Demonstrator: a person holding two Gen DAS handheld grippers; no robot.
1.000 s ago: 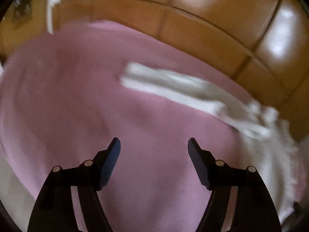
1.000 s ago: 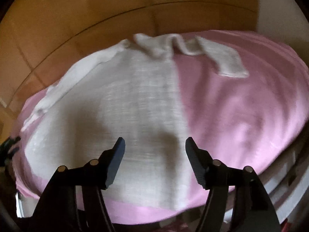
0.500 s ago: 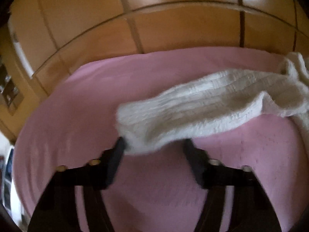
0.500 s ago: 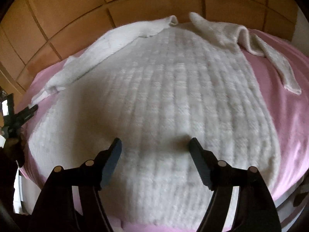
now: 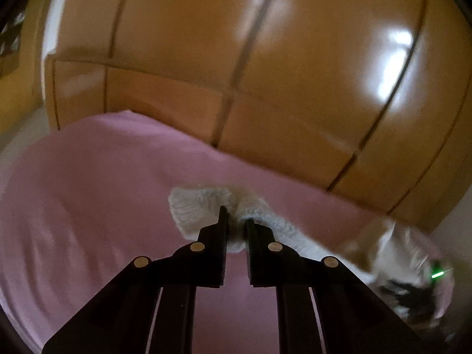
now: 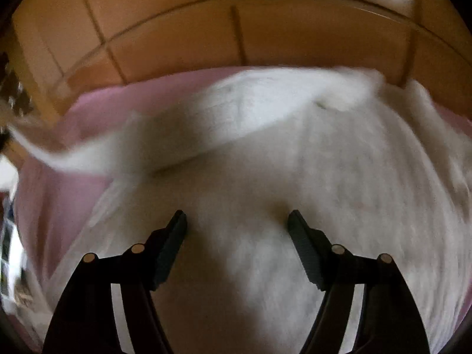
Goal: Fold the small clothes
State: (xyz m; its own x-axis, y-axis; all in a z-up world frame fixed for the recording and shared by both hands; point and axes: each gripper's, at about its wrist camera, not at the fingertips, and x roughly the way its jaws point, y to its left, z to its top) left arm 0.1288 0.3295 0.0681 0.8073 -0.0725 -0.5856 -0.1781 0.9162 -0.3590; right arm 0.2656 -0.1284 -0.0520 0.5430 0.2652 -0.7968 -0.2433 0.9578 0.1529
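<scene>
Pinching the cuff of a white knit sweater [image 5: 200, 209], our left gripper [image 5: 236, 221] has its jaws closing tight on the wool, the sleeve [image 5: 283, 230] trailing away to the right above a pink bedcover [image 5: 88, 191]. Our right gripper [image 6: 237, 218] hangs over the sweater's body [image 6: 339, 177] with its jaws spread and closing a little, nothing pressed between them. From that side we see the lifted sleeve stretched across toward the left, blurred. The garment lies spread on the bedcover, with orange wooden panels [image 5: 295, 73] behind the bed.
</scene>
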